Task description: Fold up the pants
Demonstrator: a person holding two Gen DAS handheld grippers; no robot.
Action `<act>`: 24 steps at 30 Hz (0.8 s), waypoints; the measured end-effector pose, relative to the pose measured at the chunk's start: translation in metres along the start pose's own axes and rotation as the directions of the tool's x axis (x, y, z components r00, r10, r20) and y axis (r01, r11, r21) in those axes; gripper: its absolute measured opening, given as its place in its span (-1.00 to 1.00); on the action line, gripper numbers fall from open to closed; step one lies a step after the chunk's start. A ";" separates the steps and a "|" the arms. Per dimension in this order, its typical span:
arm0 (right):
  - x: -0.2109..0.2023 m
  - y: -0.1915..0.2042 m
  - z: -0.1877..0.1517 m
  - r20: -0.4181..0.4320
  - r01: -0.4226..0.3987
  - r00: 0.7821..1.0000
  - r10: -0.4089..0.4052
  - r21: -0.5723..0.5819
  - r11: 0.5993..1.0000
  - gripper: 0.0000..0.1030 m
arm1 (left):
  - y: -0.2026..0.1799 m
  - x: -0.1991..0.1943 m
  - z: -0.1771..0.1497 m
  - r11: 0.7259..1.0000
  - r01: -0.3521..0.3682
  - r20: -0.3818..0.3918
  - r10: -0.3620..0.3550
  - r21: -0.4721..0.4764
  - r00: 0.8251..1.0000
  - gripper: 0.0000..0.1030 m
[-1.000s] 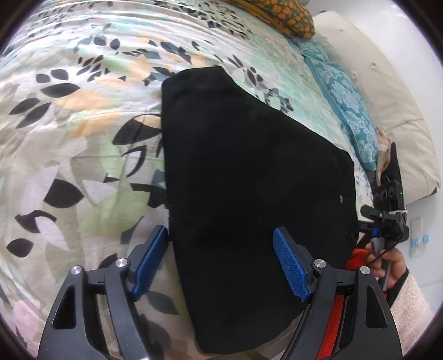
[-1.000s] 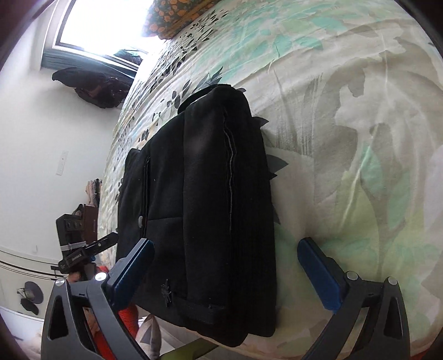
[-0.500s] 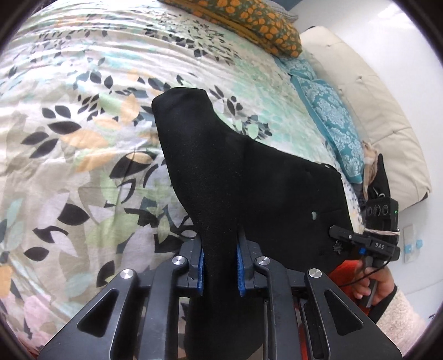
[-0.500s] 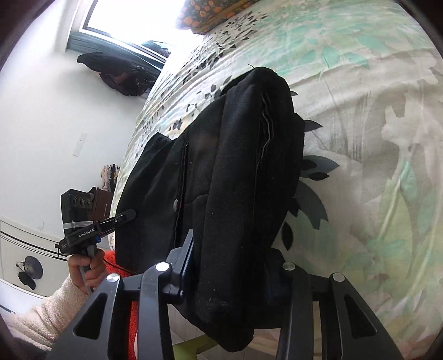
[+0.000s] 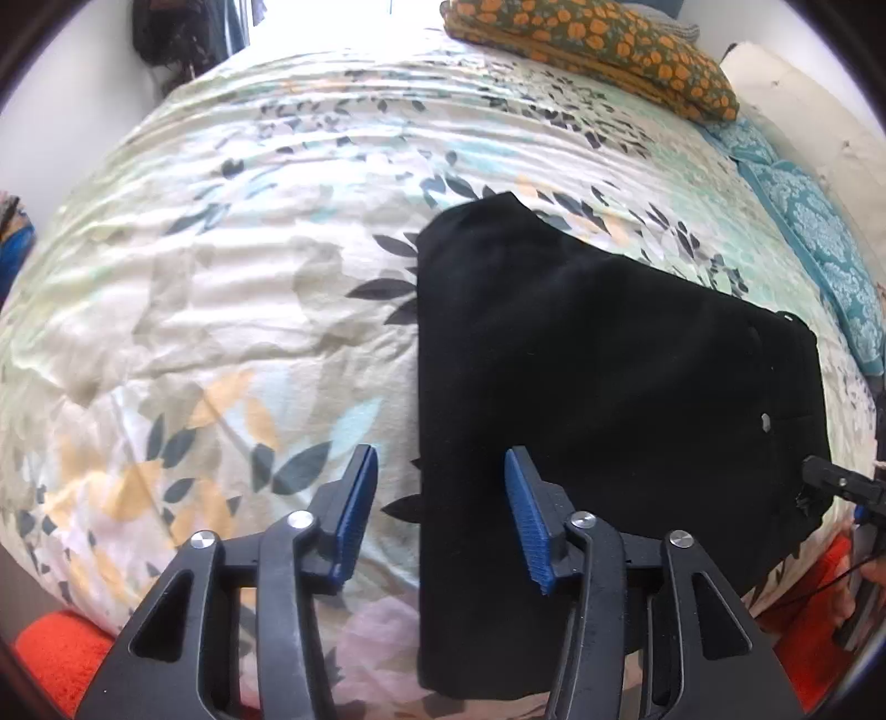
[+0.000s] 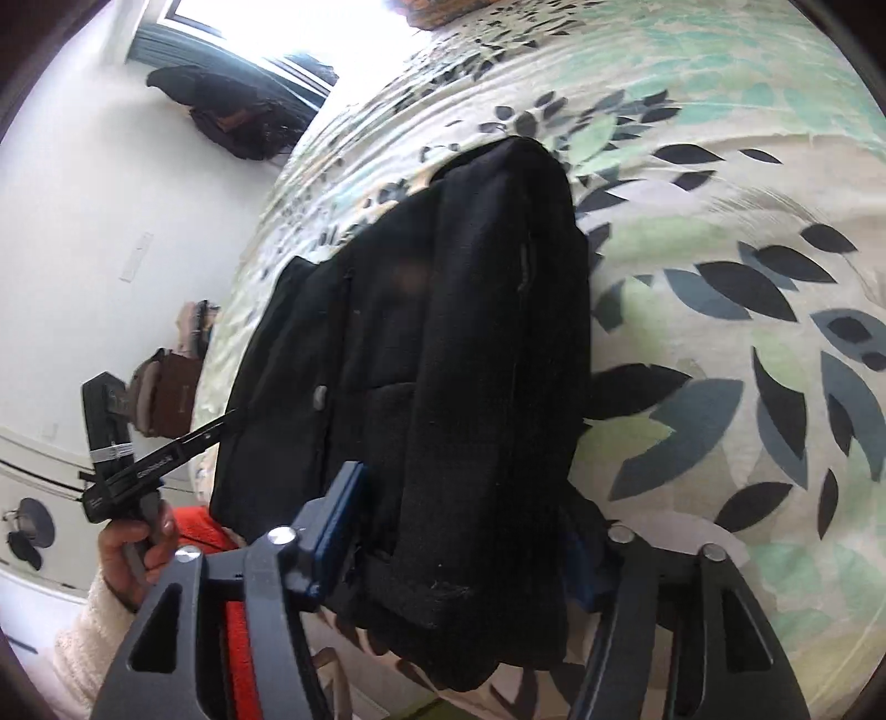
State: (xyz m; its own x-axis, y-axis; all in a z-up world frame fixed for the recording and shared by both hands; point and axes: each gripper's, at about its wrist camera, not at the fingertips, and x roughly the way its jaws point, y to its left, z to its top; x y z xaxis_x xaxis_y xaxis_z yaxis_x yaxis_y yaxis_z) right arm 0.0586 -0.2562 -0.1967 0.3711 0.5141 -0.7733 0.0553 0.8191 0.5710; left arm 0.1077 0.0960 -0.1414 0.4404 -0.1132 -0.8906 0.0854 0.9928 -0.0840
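Folded black fabric pants point(image 5: 609, 399) lie flat on a bed covered by a leaf-patterned quilt in cream, green, orange and dark grey point(image 5: 221, 310), near the bed's front edge and toward its right side as the left wrist view shows it; one long folded edge runs straight back from that front edge. A small pale button shows on the cloth near its right edge.

Left gripper point(image 5: 437, 509), black frame with blue ribbed pads: jaws apart and opening. The left pad stands over bare quilt, the right pad over the pants, so the long folded edge lies between them; neither pad presses the cloth.

Right gripper point(image 6: 459, 548), same build: jaws spread wide and opening. A thick folded bundle of the pants point(image 6: 443, 360) fills the gap between them, its near end hanging over the bed's front edge. The left pad stands just beside the cloth; the right pad is mostly hidden behind the bundle, so contact there cannot be told.

A hand point(image 6: 138, 548) in a cream fleece sleeve holds the other gripper's handle at the left of the right wrist view. An orange-flowered olive pillow point(image 5: 598, 50) lies at the bed's far edge, and teal patterned cushions point(image 5: 808, 221) along its right edge.
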 end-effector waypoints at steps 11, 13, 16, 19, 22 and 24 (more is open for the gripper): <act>-0.176 0.107 -0.059 0.341 0.555 0.798 -0.498 -0.093 0.827 1.00 | -0.088 -0.143 -0.039 0.982 -0.136 0.183 0.111 0.129 0.977 0.54; -0.187 0.129 -0.070 0.360 0.538 0.804 -0.474 -0.101 0.837 1.00 | -0.101 -0.152 -0.051 0.982 -0.140 0.178 0.116 0.130 0.977 0.54; -0.183 0.157 -0.092 0.375 0.534 0.805 -0.459 -0.123 0.836 1.00 | -0.108 -0.162 -0.069 0.991 -0.079 0.129 0.065 0.107 0.990 0.54; -0.167 0.169 -0.102 0.364 0.530 0.818 -0.445 -0.177 0.829 1.00 | -0.107 -0.163 -0.073 0.997 -0.042 0.073 0.037 0.070 0.997 0.54; -0.162 0.175 -0.104 0.362 0.538 0.817 -0.450 -0.196 0.820 1.00 | -0.110 -0.172 -0.077 0.992 -0.090 0.097 0.081 0.092 0.992 0.54; -0.164 0.178 -0.105 0.349 0.525 0.827 -0.441 -0.200 0.827 1.00 | -0.113 -0.180 -0.081 0.980 -0.146 0.147 0.126 0.137 0.981 0.54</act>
State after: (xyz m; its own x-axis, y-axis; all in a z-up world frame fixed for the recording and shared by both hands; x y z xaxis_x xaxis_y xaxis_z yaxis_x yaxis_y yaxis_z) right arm -0.0898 -0.1677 0.0032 0.6056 -0.0249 -0.7954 0.0555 0.9984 0.0110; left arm -0.0534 0.0069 -0.0079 0.5746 0.0082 -0.8184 0.1419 0.9838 0.1096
